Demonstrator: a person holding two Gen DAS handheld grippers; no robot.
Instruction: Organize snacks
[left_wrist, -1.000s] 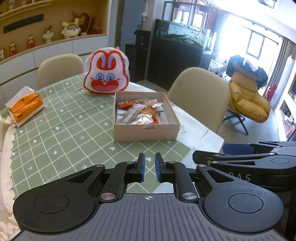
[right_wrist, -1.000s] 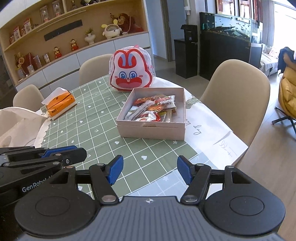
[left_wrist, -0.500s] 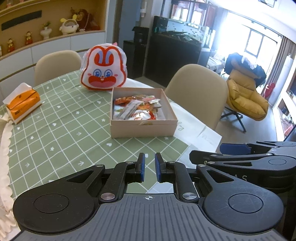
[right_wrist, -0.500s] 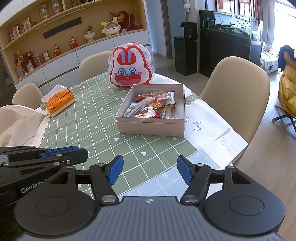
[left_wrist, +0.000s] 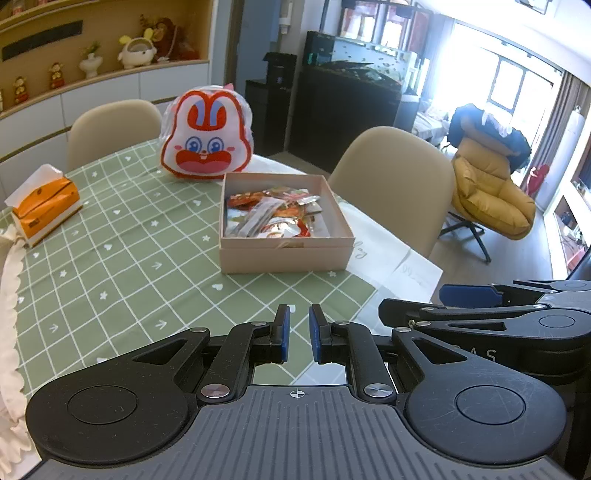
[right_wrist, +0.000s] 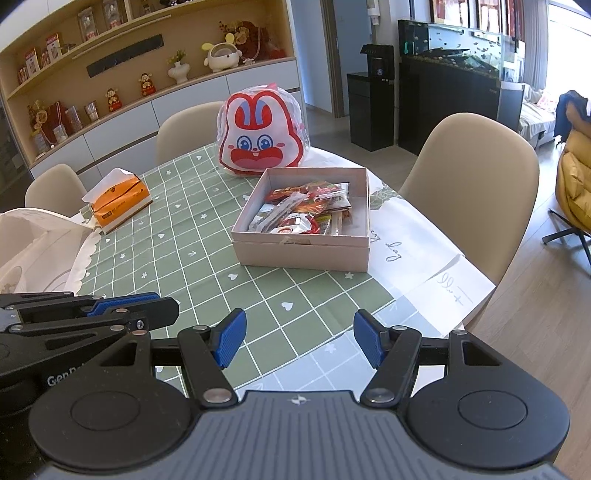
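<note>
Both tools have edged nearer the box (left_wrist: 284, 254) ahead: left tool (left_wrist: 296, 334) nearly pressed together, right tool (right_wrist: 299, 338) spread, both empty.

The left gripper (left_wrist: 296, 334) hovers at six o'clock over the green checked tablecloth (left_wrist: 110, 266), its blue pads nearly together with a narrow gap, gripping nothing. Toward twelve o'clock sits an open pink box (left_wrist: 284, 254) of snack packets (left_wrist: 271, 218). A rabbit-face bag (left_wrist: 207, 138) stands just behind it. An orange tissue box (left_wrist: 46, 203) lies at ten o'clock. The right gripper (left_wrist: 469, 295) shows at three o'clock.
</note>
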